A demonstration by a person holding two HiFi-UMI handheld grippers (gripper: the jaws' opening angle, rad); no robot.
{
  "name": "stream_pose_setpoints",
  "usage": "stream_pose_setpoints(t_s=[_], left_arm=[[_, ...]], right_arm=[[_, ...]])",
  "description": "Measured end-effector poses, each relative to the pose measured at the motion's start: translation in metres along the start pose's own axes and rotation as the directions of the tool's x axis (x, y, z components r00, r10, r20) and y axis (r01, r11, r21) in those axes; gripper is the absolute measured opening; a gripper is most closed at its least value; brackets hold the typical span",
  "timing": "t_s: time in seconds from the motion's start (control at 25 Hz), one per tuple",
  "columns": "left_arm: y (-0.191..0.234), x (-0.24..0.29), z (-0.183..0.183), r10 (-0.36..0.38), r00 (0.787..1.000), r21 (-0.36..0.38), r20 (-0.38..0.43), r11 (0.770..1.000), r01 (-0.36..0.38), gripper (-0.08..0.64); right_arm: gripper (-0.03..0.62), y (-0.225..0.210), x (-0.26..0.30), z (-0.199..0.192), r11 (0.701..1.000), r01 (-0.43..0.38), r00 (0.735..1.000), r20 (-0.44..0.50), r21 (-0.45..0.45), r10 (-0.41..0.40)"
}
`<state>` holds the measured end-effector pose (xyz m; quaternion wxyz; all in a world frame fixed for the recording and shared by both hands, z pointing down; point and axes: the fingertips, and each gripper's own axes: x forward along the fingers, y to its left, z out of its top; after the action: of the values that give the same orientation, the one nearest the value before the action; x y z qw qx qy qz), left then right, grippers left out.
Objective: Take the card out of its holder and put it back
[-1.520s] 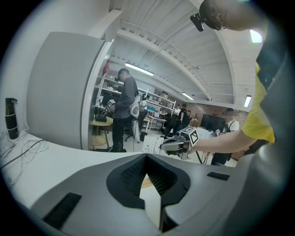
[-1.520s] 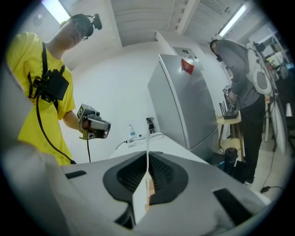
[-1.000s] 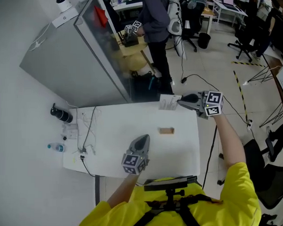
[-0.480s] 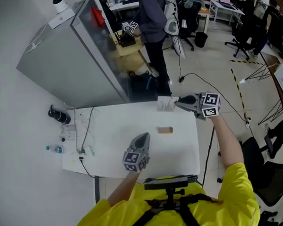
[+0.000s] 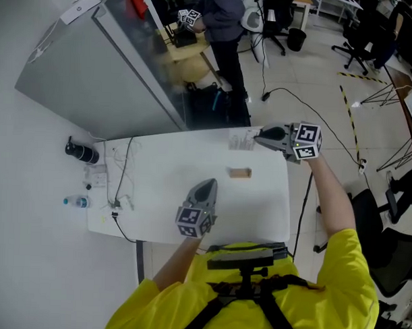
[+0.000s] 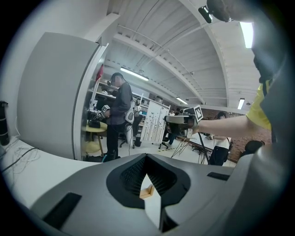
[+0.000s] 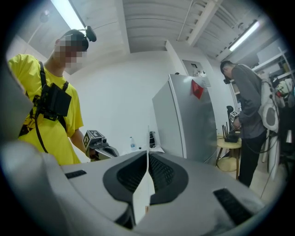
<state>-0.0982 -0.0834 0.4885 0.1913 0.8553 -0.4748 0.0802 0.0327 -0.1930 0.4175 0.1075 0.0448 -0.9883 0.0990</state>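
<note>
At the far right corner of the table (image 5: 163,220), right gripper (image 5: 259,137) is clamped on the white card (image 5: 241,139). Card sticks out past the jaw tips, over the table's far edge. Right gripper view: card (image 7: 144,186) edge-on and upright, pinched between the two pads, right gripper (image 7: 147,171) closed on it.

Small wooden holder (image 5: 240,172) sits on the table's right half, nearer the far edge, with no card in it. It's near the card but clearly apart from it.

Left gripper (image 5: 206,188) is over the table's middle, toward the near edge, pointing roughly at the holder but not touching it. Left gripper view: jaws closed with nothing between them, left gripper (image 6: 147,175) empty, holder (image 6: 146,190) showing beyond the tips. Right gripper (image 6: 177,119) also shows in this view, up off the table.

Along the left edge: black bottle (image 5: 81,151) on its side at the far left corner, small water bottle (image 5: 75,202) lying nearer, white cables (image 5: 122,181) trailing between. Behind the far edge stands a grey cabinet (image 5: 94,75). Another person (image 5: 221,19) stands in the background.
</note>
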Motion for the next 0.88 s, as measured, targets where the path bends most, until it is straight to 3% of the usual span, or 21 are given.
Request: stream_pose_setpoints(t_s=[0.52, 0.88], left_arm=[[0.009, 0.028, -0.034, 0.012, 0.996, -0.030, -0.087, 0.999, -0.015, 0.000], [0.010, 0.031, -0.063, 0.028, 0.985, -0.052, -0.173, 0.998, -0.037, 0.000]], right_arm=[[0.018, -0.014, 0.031, -0.135, 0.986, -0.043, 0.998, -0.045, 0.164, 0.051], [0.018, -0.022, 0.048, -0.188, 0.979, -0.077, 0.992, -0.084, 0.188, 0.094]])
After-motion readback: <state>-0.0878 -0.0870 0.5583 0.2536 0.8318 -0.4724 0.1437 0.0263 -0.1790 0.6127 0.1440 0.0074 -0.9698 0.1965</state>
